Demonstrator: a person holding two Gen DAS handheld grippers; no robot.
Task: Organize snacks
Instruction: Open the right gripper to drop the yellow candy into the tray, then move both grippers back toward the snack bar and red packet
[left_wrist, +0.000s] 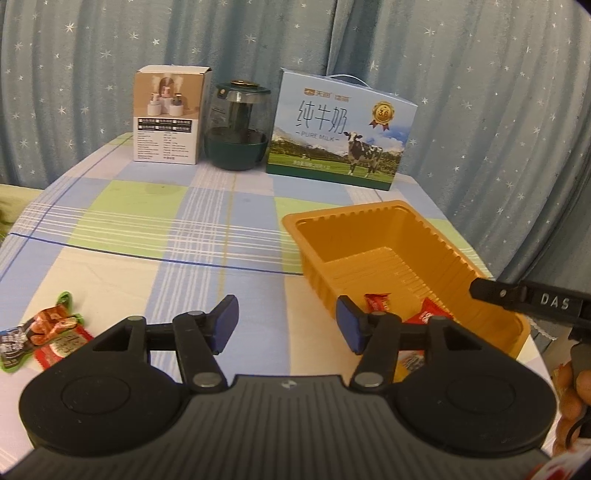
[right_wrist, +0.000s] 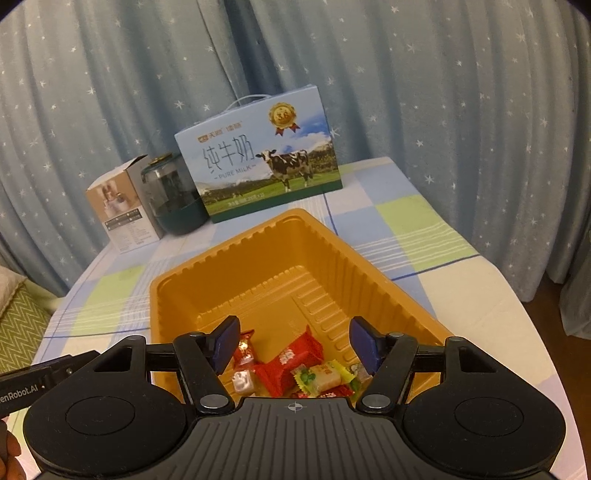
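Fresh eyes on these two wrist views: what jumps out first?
The orange plastic tray, front and centre on the checked tablecloth, with wrapped snacks heaped at its near end under the open right gripper. Then the cow-printed milk carton standing behind the tray.

This looks like a home room: star-printed blue curtains (left_wrist: 461, 74) hang behind a surface under a checked cloth (left_wrist: 155, 221). A pure-milk gift carton (left_wrist: 340, 129), a humidifier box (left_wrist: 170, 114) and a glass jar (left_wrist: 238, 125) stand along its far edge.
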